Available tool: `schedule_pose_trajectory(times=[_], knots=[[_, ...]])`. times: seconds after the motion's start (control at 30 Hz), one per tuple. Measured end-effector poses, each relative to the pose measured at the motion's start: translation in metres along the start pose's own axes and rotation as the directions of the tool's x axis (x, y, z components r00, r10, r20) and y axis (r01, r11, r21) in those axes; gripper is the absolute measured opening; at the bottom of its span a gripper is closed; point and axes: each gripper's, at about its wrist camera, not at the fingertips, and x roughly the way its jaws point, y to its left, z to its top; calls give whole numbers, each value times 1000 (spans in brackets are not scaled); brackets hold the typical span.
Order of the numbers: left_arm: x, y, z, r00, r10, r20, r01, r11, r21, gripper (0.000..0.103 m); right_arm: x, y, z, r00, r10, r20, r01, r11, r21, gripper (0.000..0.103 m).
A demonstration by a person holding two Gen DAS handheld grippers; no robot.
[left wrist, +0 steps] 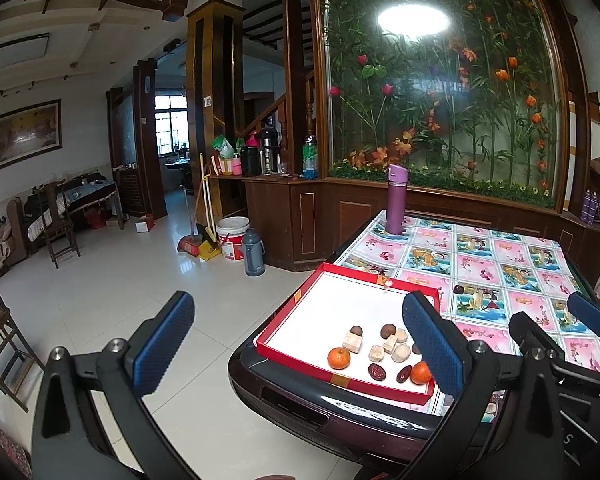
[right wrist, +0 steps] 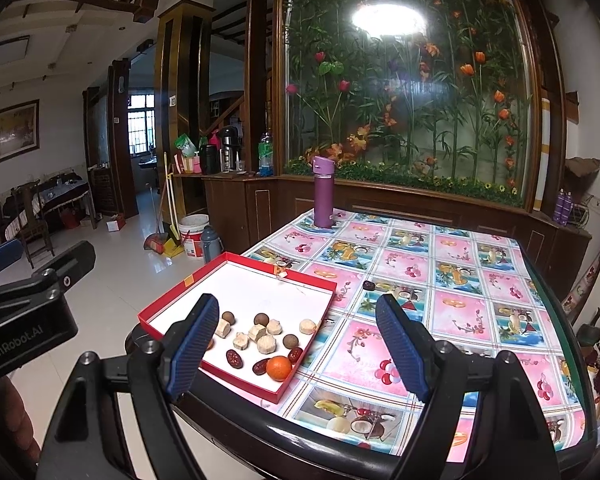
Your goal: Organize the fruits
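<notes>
Red cardboard forms the shallow tray (right wrist: 315, 317) at the near left corner of the worktop (right wrist: 452, 320), and the fruit lies gathered at its near end: an orange (right wrist: 279, 368) by the near right corner, dark red dates (right wrist: 234, 358) beside it, brown round fruits (right wrist: 261, 319) and pale chunky pieces (right wrist: 266, 345) just beyond. One lone date (right wrist: 368, 285) sits out on the patterned cloth, right of the tray's far corner. Both claws hang short of the worktop's near edge with fingers spread wide and nothing between them: the left claw (left wrist: 298, 346) and the right claw (right wrist: 300, 354). That stray date looks small, light and slick-skinned, likely to squirt sideways, so a gentle pinch across its short middle seems best. A purple flask (right wrist: 323, 192) stands at the far left corner.
</notes>
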Motion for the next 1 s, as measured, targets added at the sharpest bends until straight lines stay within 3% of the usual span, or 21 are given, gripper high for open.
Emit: schedule_pose_trajectory(times=[1.0], knots=[[-1, -6, 0, 1000, -6, 1, 6, 1000, 4, 103, -3, -1, -5, 1000, -7, 2, 7, 1000, -1, 81]])
